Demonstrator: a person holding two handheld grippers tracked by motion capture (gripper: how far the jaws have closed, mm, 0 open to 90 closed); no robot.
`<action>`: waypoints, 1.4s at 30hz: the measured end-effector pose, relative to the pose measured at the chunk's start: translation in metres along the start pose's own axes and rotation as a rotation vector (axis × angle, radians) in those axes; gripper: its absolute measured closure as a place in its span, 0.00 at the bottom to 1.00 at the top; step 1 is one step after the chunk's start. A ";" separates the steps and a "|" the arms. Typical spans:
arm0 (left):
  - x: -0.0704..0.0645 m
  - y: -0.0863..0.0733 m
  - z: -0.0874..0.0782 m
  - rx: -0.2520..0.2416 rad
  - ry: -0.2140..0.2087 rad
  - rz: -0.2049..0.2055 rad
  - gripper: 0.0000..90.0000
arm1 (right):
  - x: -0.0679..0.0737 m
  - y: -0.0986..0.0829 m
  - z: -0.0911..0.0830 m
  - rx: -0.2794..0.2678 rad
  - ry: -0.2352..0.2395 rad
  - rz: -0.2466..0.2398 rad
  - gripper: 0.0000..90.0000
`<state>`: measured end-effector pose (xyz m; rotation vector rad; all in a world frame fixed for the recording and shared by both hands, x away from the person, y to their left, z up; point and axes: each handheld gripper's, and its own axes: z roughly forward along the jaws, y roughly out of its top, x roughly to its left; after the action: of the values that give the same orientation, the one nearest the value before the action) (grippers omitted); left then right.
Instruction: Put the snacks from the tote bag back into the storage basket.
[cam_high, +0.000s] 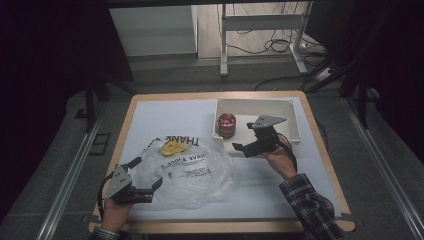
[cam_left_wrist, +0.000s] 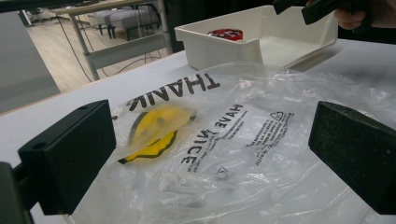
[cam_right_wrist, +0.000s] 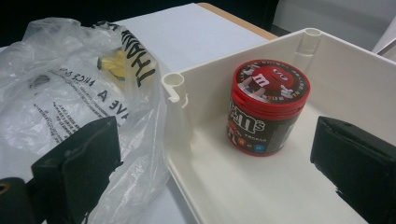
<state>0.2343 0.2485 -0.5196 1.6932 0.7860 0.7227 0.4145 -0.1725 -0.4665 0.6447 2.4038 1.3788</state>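
Surface (cam_high: 150, 120): white sheet, work barely begun by my reckoning.
Plastic bag (cam_high: 192, 167): lies flat and crumpled at centre, unopened, perhaps empty.
White bin (cam_high: 295, 117): far right.
Candy tub (cam_right_wrist: 267, 106): upright inside the bin, not yet lifted.
My right tool (cam_high: 243, 146): jaws wide, empty, at the bin's near rim.
My left tool (cam_high: 146, 175): jaws wide, empty, at the bag's near-left edge.

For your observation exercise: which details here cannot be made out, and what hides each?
- Small print on the plastic bag: too small in the high view, creased in the left gripper view.
- Far side of the candy jar: turned away in the right gripper view.
- White bin: its near end is cut off by the frame edge.
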 end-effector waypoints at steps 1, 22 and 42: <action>0.000 0.000 0.000 0.000 0.000 -0.001 0.01 | 0.001 0.000 0.000 -0.001 0.002 -0.001 0.02; 0.000 0.000 0.000 -0.002 0.001 -0.003 0.01 | 0.007 -0.006 -0.016 -0.010 -0.010 -0.007 0.02; 0.001 0.000 -0.001 -0.006 0.001 -0.012 0.01 | 0.015 -0.013 -0.030 -0.004 -0.027 -0.011 0.02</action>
<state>0.2343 0.2496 -0.5194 1.6812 0.7929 0.7167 0.3851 -0.1928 -0.4636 0.6438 2.3794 1.3623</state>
